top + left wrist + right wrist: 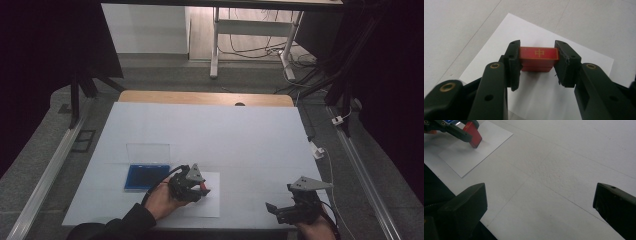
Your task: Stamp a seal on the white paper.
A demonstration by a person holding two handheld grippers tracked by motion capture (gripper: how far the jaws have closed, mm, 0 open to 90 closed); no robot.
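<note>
I had the red stamp block (538, 59) clamped between the jaws of my left gripper (200, 188), its lower end down on the white sheet of paper (541, 100), so by my reckoning the pressing was under way, with lifting it and returning it to the open blue ink-pad case (146, 177) left. My right gripper (280, 214) waited well apart, its jaws wide and holding nothing.

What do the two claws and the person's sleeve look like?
Both claws, left and right, are black with two blocky jaws. Brass-coloured rings sit in the left claw's arms. Each carries a grey triangular plate; a black cable trails from the left one. The sleeve is dark.
</note>
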